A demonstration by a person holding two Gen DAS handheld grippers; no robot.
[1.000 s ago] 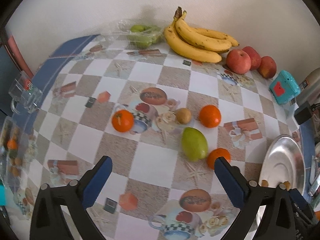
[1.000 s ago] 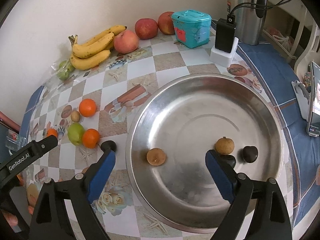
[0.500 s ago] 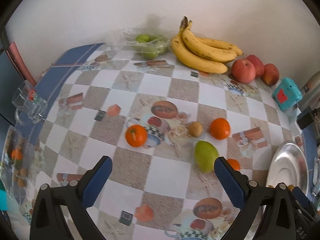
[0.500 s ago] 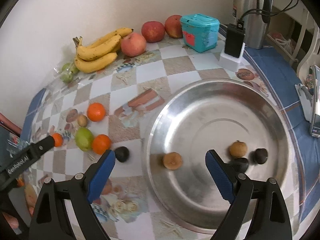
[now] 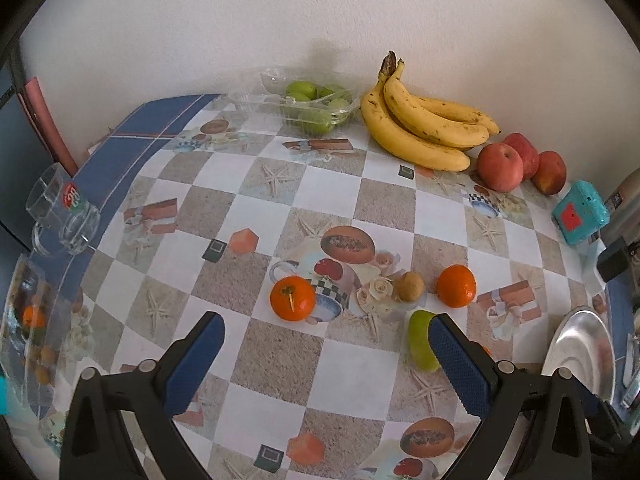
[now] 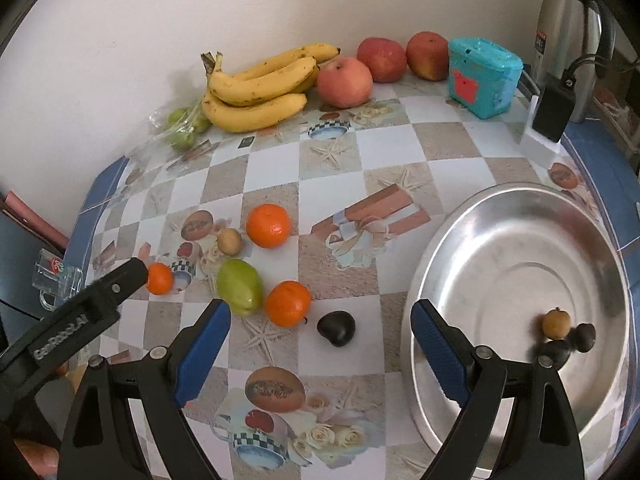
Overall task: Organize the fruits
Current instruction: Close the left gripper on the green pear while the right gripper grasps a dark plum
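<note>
Loose fruit lies mid-table: three oranges (image 6: 267, 225) (image 6: 287, 303) (image 6: 159, 278), a green fruit (image 6: 239, 286), a small brown fruit (image 6: 229, 241) and a dark fruit (image 6: 337, 328). My right gripper (image 6: 320, 310) is open above the table, with the dark fruit just beyond the gap between its fingers. To its right the steel plate (image 6: 440, 240) holds a small brown fruit (image 6: 556, 322) and two dark ones (image 6: 586, 336). My left gripper (image 5: 325, 326) is open and empty. An orange (image 5: 293, 298) lies ahead of it, and the green fruit (image 5: 420, 340) sits by its right finger.
Along the wall stand a clear box of green fruits (image 5: 312, 108), bananas (image 5: 424, 128), three apples (image 5: 500, 162) and a teal box (image 5: 580, 212). A kettle (image 6: 568, 32) and a charger (image 6: 552, 112) are at the back right. Glass mugs (image 5: 60, 212) sit at the left edge.
My right gripper has moved left off the plate to the table, and the dark fruit now shows between its fingers. In the left view the fruits have slid right and down. Both grippers stayed open.
</note>
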